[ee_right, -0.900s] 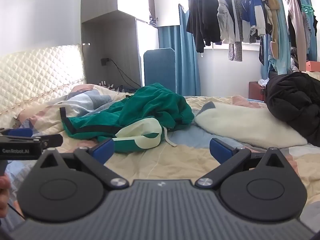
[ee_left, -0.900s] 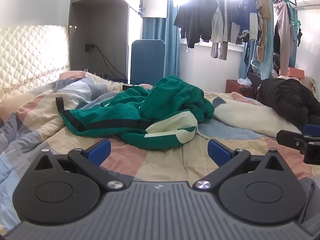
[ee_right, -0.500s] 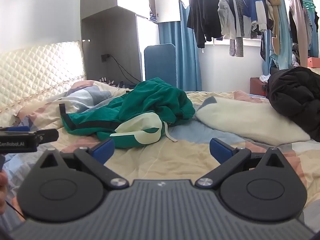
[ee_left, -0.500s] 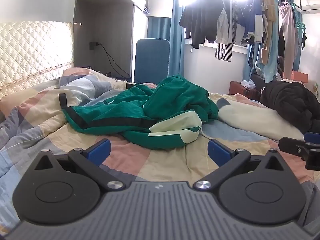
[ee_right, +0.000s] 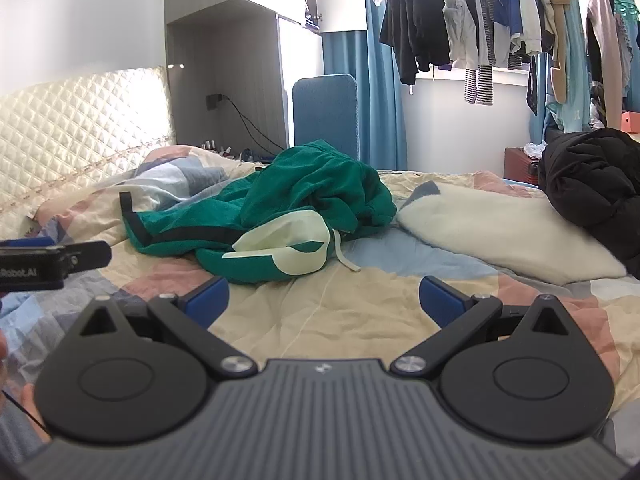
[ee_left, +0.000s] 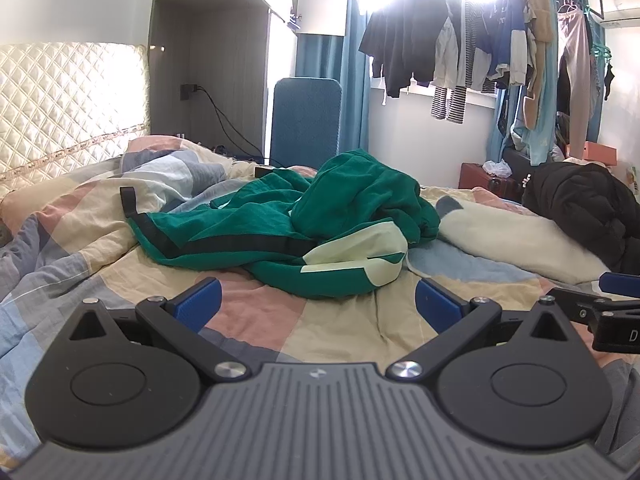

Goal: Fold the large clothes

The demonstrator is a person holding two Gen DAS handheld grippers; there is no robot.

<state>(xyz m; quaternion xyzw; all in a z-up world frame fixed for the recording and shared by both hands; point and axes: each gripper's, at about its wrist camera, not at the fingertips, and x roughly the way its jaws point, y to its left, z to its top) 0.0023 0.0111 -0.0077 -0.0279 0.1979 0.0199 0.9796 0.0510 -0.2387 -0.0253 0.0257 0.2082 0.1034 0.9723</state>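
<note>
A bed point(ee_left: 328, 320) covered by a patchwork quilt of cream, pink, blue and grey squares fills most of both views, with a quilted cream headboard point(ee_left: 68, 100) along its left side. Far behind it, hanging clothes point(ee_left: 472, 52) crowd a rail in front of a bright window with blue curtains. On the right side of the bed lies a black padded coat point(ee_left: 580, 208), resting against a long cream pillow point(ee_left: 512, 240).

In the middle of the bed sits the green garment point(ee_left: 304, 232), crumpled in a heap, with a black stripe running along its left part and pale cream panels on its near right side. A pale drawstring point(ee_right: 344, 256) trails from it onto the quilt.

The left gripper point(ee_left: 316, 304) hovers over the near quilt, its blue-padded fingers spread wide apart with nothing between them, short of the garment. The right gripper point(ee_right: 324, 298) is likewise spread wide and empty, just beside the left one and also near of the garment. Each gripper's fingertip appears at the edge of the other's view.
</note>
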